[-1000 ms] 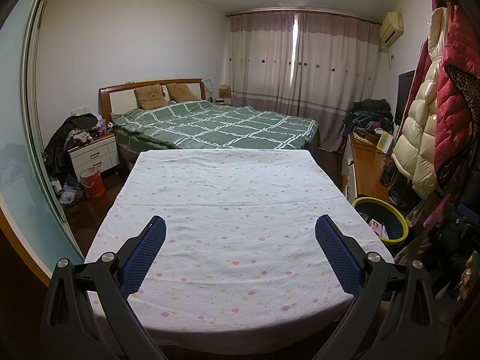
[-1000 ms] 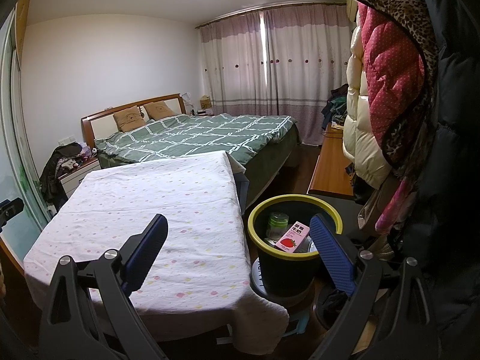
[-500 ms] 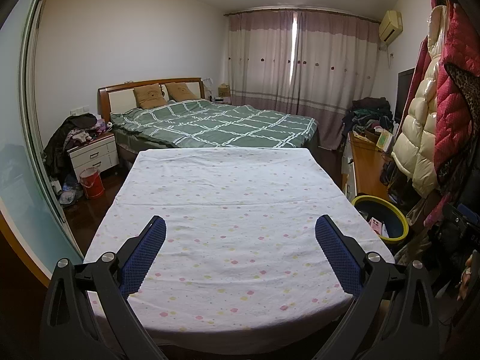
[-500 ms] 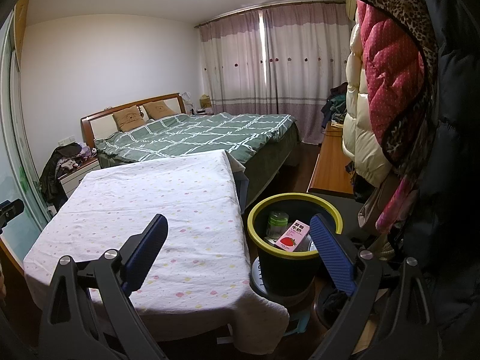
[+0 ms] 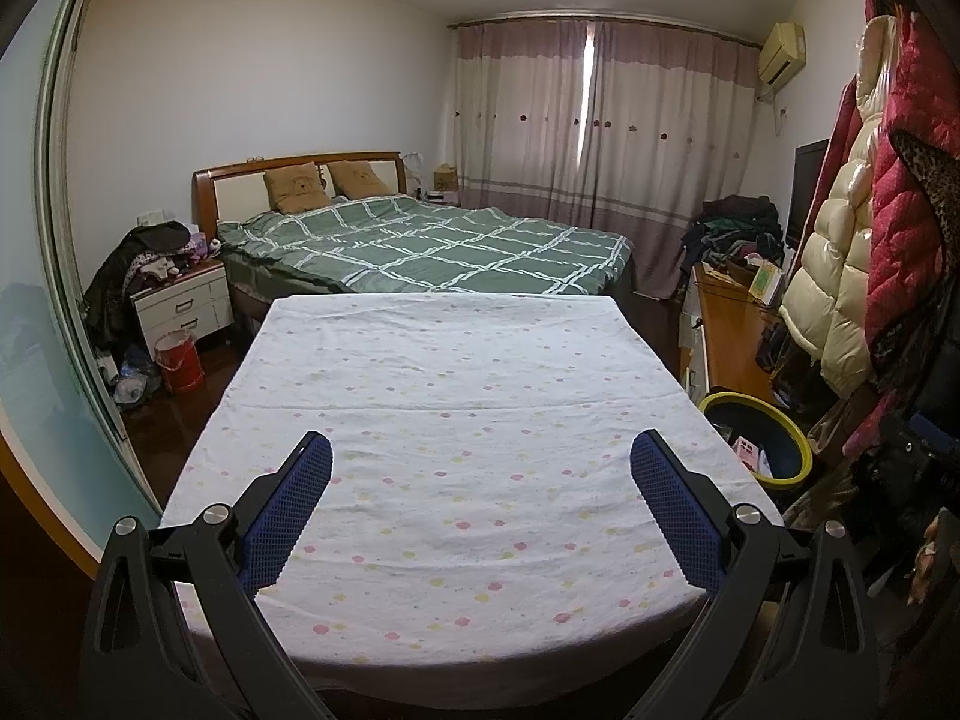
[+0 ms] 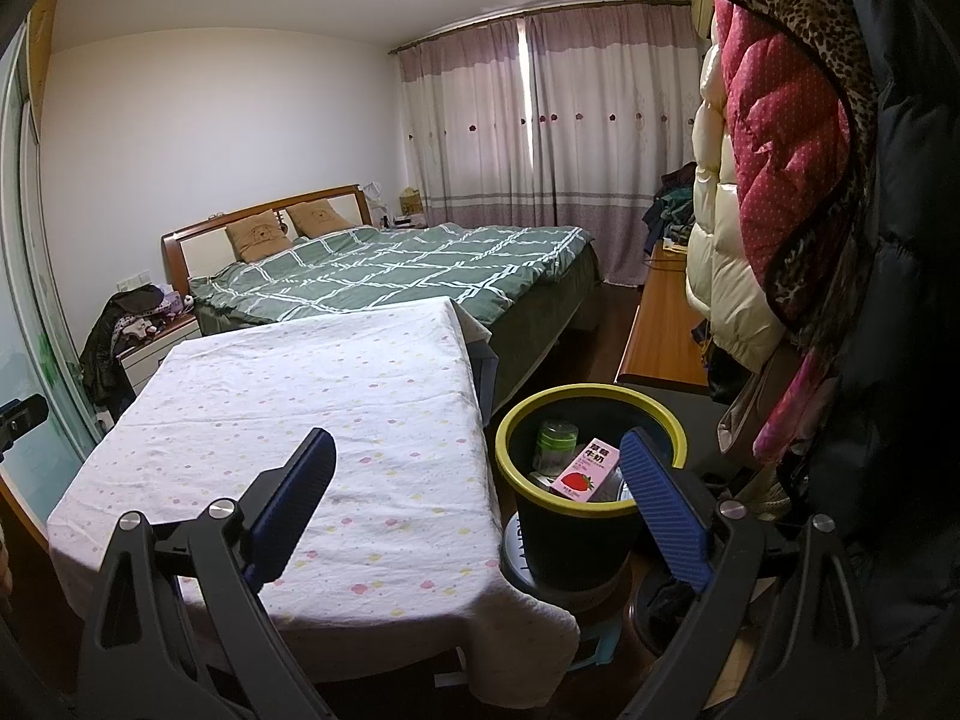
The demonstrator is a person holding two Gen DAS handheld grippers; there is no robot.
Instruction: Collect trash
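Note:
A black trash bin with a yellow rim [image 6: 591,399] stands right of the table with the white flowered cloth [image 6: 312,396]. Inside it lie a pink strawberry milk carton [image 6: 587,471] and a clear green-lidded jar [image 6: 555,444]. My right gripper [image 6: 477,450] is open and empty, held above the table's right edge and the bin. My left gripper [image 5: 480,456] is open and empty over the table's near half [image 5: 456,396]. The bin [image 5: 759,441] also shows at the right in the left wrist view, with the pink carton [image 5: 749,453] inside.
A green checked bed [image 5: 432,240] lies behind the table. A nightstand [image 5: 183,303] with clothes and a red bucket [image 5: 178,360] are at the left. A wooden desk [image 5: 729,336] and hanging coats [image 6: 780,180] fill the right side.

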